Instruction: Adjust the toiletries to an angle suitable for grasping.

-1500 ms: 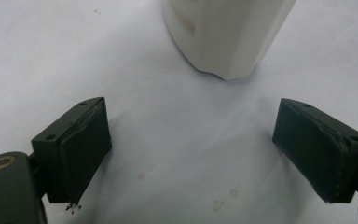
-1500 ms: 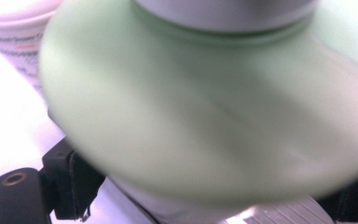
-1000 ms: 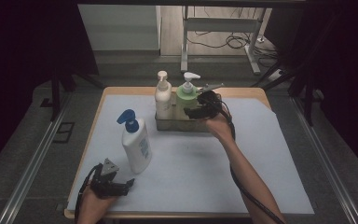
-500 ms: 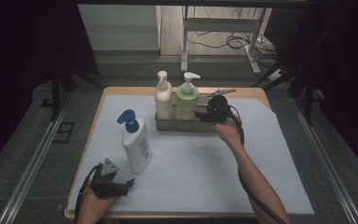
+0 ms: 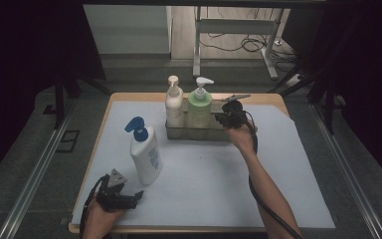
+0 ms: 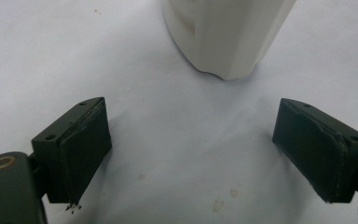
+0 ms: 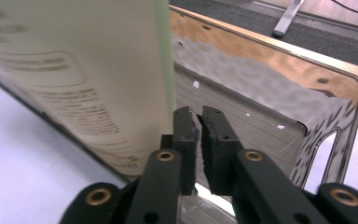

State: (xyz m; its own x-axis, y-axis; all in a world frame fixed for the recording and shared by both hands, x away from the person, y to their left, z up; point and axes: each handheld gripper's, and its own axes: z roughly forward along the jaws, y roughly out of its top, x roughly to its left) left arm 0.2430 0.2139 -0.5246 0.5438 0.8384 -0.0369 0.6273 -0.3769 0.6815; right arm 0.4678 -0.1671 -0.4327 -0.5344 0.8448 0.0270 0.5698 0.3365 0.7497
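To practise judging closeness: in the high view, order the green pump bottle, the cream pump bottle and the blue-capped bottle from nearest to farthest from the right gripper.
1. Green pump bottle, in the metal caddy, beside the right gripper.
2. Cream pump bottle, at the caddy's left end.
3. Blue-capped bottle, standing front left on the table.

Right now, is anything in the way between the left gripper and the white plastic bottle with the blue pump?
No. Just bare white table cover lies between the open left gripper and the white bottle standing ahead of it.

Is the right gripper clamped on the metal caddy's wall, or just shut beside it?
Clamped: the right gripper has just closed, its jaws pinching the metal caddy wall's thin edge beside the green bottle.
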